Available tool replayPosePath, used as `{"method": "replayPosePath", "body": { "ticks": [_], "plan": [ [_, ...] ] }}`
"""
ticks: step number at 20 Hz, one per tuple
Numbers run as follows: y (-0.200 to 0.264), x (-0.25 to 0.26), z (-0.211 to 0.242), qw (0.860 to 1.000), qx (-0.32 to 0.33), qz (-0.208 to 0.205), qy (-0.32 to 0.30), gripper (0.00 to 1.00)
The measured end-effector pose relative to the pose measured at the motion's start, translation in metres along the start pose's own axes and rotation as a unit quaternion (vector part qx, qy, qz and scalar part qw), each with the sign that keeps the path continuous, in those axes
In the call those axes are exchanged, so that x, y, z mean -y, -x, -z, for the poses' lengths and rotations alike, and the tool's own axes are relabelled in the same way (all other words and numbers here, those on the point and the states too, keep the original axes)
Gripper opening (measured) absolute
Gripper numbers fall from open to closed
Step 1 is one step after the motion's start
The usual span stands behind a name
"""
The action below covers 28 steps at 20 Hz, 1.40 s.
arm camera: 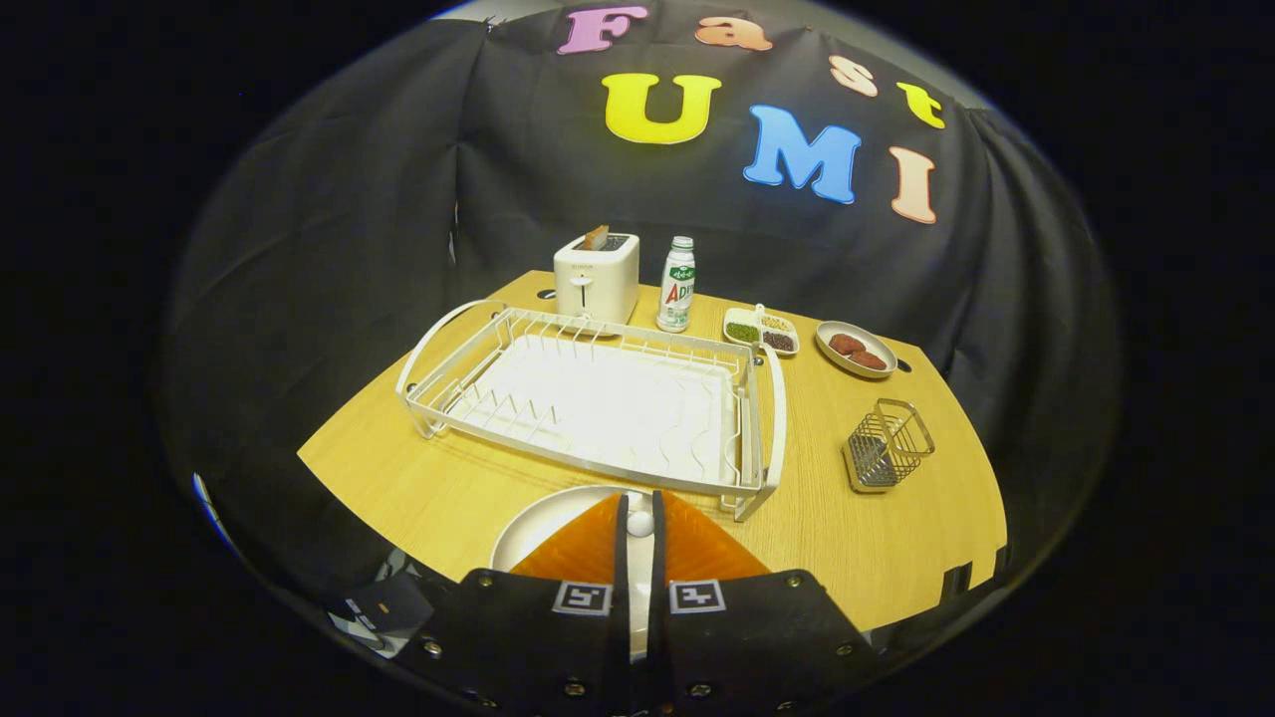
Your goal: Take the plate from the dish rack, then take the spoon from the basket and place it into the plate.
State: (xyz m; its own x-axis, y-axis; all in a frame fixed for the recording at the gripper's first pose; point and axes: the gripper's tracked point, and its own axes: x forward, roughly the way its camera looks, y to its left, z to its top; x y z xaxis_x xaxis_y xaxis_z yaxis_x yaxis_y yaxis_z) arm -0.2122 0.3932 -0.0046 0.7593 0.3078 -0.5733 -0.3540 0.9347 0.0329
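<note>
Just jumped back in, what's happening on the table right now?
The gripper sits low over the white plate, which lies on the table just in front of the empty dish rack. Its fingers are nearly closed, with a small white piece, probably the spoon, pinched between them above the plate. The wire basket beside the rack looks empty. The spoon seems about to be released.

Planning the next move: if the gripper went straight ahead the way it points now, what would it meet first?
Probably the near rail of the dish rack, just beyond the plate. The gripper holds a small white piece, likely the spoon, between nearly closed fingers; depth is unclear.
</note>
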Motion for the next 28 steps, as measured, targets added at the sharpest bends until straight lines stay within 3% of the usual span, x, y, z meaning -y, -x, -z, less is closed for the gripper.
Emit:
{"method": "replayPosePath", "body": {
  "ticks": [4,6,15,21,28],
  "plan": [
    [-0.002,-0.003,0.011,1.000,-0.013,-0.012,-0.005,0.13],
    [-0.001,-0.004,0.014,1.000,-0.016,-0.014,0.007,0.24],
    [0.009,-0.001,-0.008,0.999,0.010,-0.003,0.031,0.24],
    [0.041,0.028,-0.092,0.994,0.098,0.041,0.018,0.24],
    [0.087,0.060,-0.199,0.973,0.218,0.076,-0.012,0.24]
  ]
}}
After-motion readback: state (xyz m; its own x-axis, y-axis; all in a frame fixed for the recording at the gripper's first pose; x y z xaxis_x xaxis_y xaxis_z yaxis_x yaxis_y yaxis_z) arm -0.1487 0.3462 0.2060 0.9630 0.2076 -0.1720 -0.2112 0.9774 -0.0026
